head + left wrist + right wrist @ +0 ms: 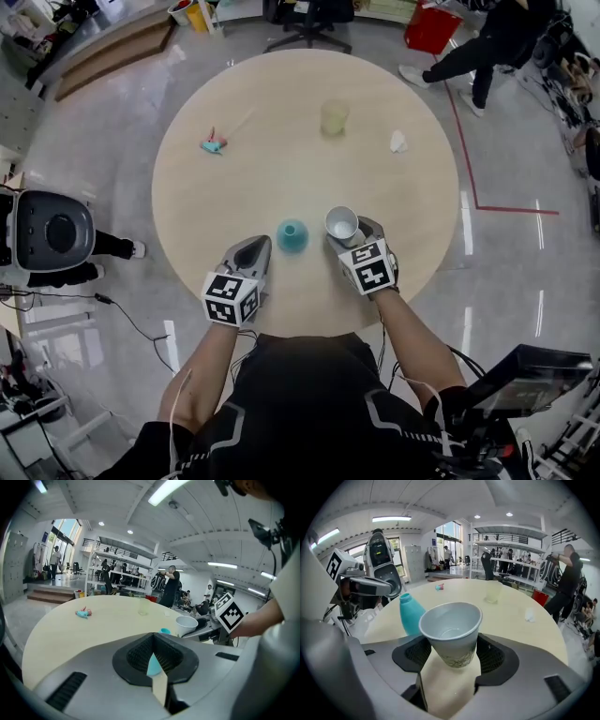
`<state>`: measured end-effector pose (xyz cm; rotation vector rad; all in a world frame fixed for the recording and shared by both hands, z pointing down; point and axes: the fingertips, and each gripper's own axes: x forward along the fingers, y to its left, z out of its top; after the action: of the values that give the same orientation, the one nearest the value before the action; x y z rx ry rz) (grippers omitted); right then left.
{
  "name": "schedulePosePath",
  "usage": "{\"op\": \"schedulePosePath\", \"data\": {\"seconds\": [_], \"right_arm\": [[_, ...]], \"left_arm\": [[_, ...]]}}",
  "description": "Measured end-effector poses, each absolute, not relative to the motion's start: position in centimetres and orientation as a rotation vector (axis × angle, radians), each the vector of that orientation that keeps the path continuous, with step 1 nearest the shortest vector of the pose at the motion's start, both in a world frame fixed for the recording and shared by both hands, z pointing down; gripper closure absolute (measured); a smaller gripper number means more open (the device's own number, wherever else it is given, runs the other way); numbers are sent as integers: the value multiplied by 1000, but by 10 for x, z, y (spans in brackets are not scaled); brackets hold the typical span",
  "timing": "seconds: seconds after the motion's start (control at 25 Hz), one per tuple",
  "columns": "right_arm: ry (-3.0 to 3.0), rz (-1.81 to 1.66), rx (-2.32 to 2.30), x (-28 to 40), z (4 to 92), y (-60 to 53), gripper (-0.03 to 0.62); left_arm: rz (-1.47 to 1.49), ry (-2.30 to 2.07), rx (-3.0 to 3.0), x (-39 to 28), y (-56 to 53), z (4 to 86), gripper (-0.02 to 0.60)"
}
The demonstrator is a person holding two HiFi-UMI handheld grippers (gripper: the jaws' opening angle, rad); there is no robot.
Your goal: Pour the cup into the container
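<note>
- Workshop floor, round table (234,187) in the middle. Step?
- Looks like the approach before the pour. Right gripper (347,234) is clamped on the paper cup (341,223), just beside the teal bottle (292,234) near the table's front edge, not over its mouth.
- Left gripper (255,249)?
- Jaws together, holding nothing, tip just left of the bottle.
- Next move?
- Probably get the cup's lip above the narrow neck, then tip slowly. Left could steady the bottle. Can't tell what's in the cup.
</note>
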<state>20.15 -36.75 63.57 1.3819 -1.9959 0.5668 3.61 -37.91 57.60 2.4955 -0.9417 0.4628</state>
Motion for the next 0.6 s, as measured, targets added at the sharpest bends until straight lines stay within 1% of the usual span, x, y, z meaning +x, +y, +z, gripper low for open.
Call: {"op": "schedulePosePath", "data": {"seconds": [0.36,0.6], "right_arm": [[-2076,576,1457,231,666,-370,292],[-2111,604,1480,229,672,-358,292]], "left_arm": [[504,-964,2450,50,-392,608,580],[530,-978,2422,42,-389,610,580]]}}
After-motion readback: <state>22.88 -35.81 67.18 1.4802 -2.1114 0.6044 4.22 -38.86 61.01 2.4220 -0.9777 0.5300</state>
